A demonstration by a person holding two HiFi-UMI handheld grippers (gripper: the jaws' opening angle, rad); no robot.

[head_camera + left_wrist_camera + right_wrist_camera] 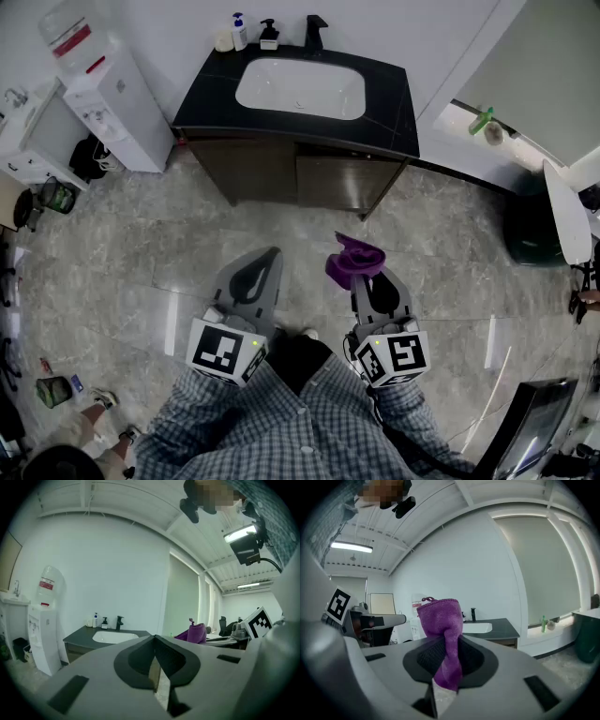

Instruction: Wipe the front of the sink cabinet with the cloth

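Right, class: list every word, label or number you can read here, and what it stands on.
No text is legible.
Water dispenser bottle: red labels, too blurred.
Soap bottles: labels too small.
Cubes on left gripper and right gripper: square marker patterns, no words.

Open floor (281,246) before sink cabinet (272,173) front; water dispenser (117,112) flanks left, dark bin (532,232) right.

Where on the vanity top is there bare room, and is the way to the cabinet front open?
Bare countertop strips flank the basin left and right. The back edge left of the faucet is crowded with bottles. The floor before the cabinet is open.
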